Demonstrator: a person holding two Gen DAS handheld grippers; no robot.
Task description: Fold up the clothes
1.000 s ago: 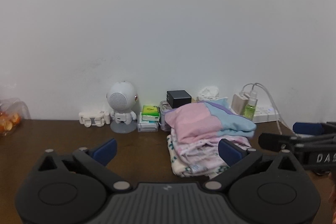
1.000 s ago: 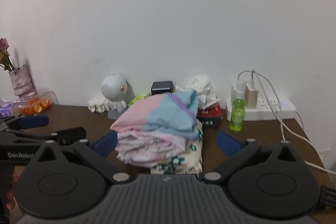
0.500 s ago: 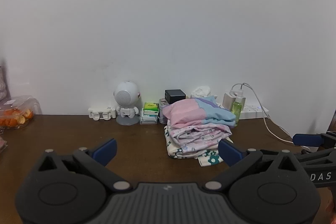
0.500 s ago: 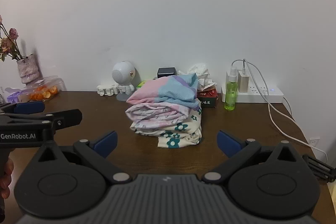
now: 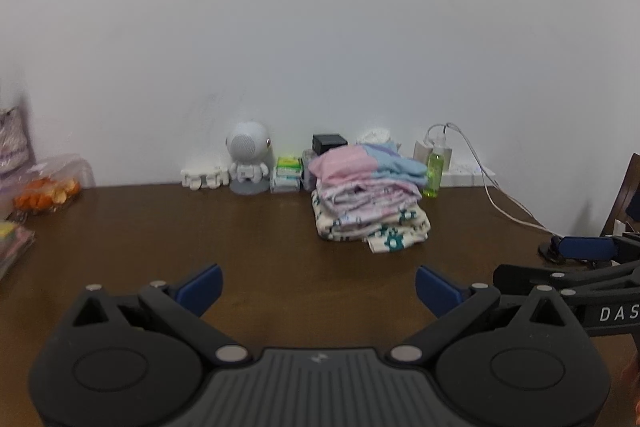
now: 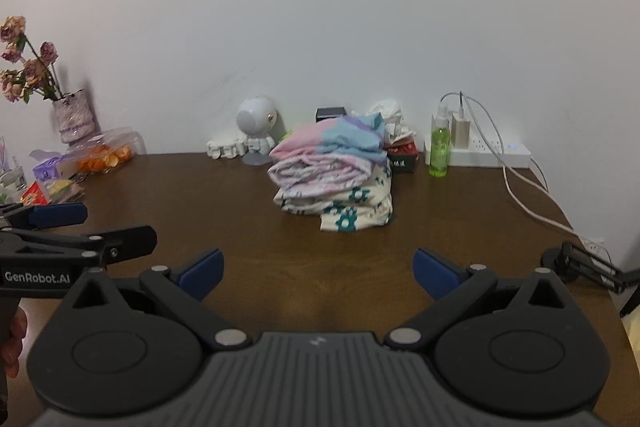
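A stack of folded clothes sits at the back middle of the brown table: pink and blue garment on top, pale patterned ones under it, a cream one with teal flowers at the bottom. My left gripper stands open and holds nothing, well in front of the stack. Equally far back, my right gripper is open and holds nothing. Each gripper shows at the edge of the other's view, the right gripper and the left gripper.
Along the wall stand a white robot figure, small boxes, a black box, a green spray bottle, and a power strip with a cable trailing right. A flower vase and a bag of oranges stand at the left.
Both grippers have pulled back from the stack toward the near edge of the table; the stack now looks smaller and farther. Both stayed open and the stack has not moved.
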